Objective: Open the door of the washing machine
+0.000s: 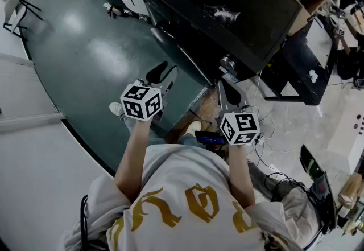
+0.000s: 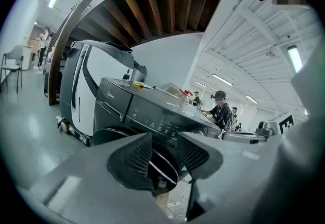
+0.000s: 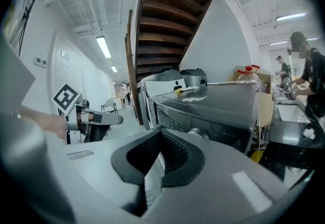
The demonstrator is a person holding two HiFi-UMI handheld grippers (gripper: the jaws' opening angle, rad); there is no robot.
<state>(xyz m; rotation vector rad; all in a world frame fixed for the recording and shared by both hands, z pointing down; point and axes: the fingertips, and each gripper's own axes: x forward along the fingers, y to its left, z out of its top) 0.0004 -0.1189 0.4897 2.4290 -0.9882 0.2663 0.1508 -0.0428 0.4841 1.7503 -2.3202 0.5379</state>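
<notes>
Left hand-held gripper [image 2: 165, 151]: jaws apart, nothing between them, aimed at the washing machine [image 2: 152, 108]. Its round door [image 2: 104, 135] sits low on the front and looks closed. Right hand-held gripper [image 3: 161, 141]: jaws together, empty, near the machine's front corner.

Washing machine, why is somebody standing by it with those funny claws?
A person stands facing a dark washing machine, with a claw in each hand. The left claw is open and aimed at the round door, but grips nothing. The right claw is shut and empty, pointing at the machine's front corner. The door looks closed, so opening it has not started.
</notes>
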